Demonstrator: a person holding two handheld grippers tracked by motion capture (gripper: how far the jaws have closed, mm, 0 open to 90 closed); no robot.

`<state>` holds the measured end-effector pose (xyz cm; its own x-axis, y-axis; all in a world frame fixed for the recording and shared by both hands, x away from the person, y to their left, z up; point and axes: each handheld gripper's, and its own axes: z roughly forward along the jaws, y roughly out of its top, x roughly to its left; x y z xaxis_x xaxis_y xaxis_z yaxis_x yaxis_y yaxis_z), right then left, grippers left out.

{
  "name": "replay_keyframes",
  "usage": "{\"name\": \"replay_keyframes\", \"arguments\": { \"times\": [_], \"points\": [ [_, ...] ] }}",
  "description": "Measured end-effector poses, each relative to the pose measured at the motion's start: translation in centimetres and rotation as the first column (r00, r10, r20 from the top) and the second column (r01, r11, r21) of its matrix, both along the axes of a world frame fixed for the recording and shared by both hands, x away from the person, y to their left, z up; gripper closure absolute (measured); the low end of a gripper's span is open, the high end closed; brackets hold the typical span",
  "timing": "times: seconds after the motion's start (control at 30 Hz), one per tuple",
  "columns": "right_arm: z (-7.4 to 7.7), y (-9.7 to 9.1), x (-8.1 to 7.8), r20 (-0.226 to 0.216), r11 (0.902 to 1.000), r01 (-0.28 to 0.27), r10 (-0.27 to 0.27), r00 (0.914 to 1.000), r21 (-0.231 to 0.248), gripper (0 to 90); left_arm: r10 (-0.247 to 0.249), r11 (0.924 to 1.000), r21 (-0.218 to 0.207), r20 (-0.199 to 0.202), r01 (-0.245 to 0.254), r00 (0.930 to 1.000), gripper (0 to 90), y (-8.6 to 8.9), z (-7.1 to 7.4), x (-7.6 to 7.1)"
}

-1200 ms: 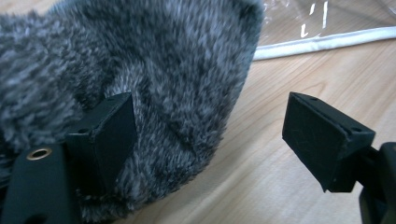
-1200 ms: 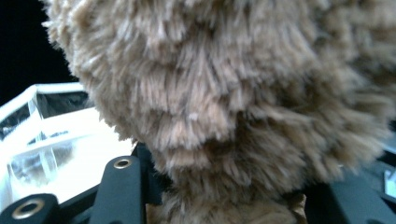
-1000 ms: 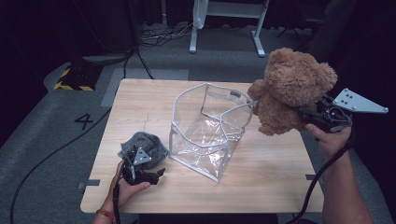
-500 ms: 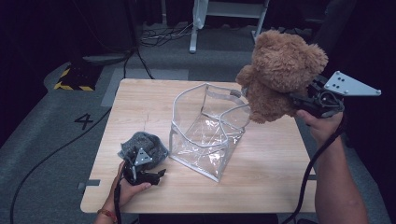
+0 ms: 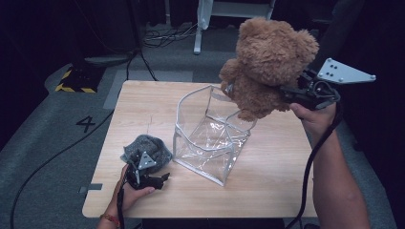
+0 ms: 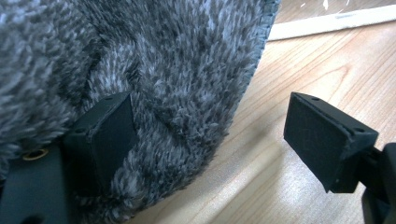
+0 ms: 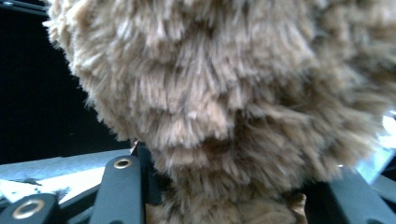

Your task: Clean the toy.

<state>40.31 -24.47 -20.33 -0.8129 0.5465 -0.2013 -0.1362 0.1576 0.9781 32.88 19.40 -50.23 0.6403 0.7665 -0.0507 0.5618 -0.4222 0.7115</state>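
Observation:
A brown teddy bear [image 5: 267, 62] hangs in the air above the far right edge of a clear plastic bag [image 5: 210, 133], which stands open on the wooden table [image 5: 143, 105]. My right gripper [image 5: 286, 93] is shut on the bear from the right. In the right gripper view the bear's fur [image 7: 224, 93] bulges over the jaws of my right gripper [image 7: 224, 196]. At the near left lies a grey fluffy cloth [image 5: 145, 148]. My left gripper [image 5: 145, 174] rests just in front of it. The left gripper [image 6: 210, 135] is open, one jaw against the grey cloth [image 6: 140, 70] and the other over bare wood.
The table's right half beside the bag is bare wood [image 5: 272, 157]. Cables [image 5: 157, 38] and a white stand's base [image 5: 205, 19] lie on the grey floor beyond the far edge. A yellow-black striped block [image 5: 74, 81] sits on the floor at the left.
My right gripper has carried the teddy bear up and to the left, from beside the bag's right side to above its far right rim. The left gripper and grey cloth have stayed put.

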Motion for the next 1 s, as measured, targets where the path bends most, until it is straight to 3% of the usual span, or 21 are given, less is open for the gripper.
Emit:
{"name": "replay_keyframes", "arguments": {
  "times": [0.33, 0.7, 1.0],
  "points": [
    [-0.8, 5.2, 0.3, -0.02, 0.9899, -0.132, 0.131, 0.9911, -0.051, 49.8, -0.001, 1.0, -0.002, 0.0, 0.001, 1.0, 16.8, 0.0, 0.0, 0.0],
    [-2.4, 9.4, 0.9, -0.074, 0.9612, -0.255, 0.249, 0.9657, -0.104, 49.3, -0.001, 1.0, -0.001, -0.001, 0.001, 1.0, 16.7, 0.0, 0.0, 0.0],
    [-3.3, 11.3, 1.5, -0.114, 0.9385, -0.31, 0.295, 0.9486, -0.151, 49.0, -0.002, 1.0, -0.001, 0.0, 0.002, 1.0, 16.7, 0.0, 0.0, 0.0]
  ]
}}
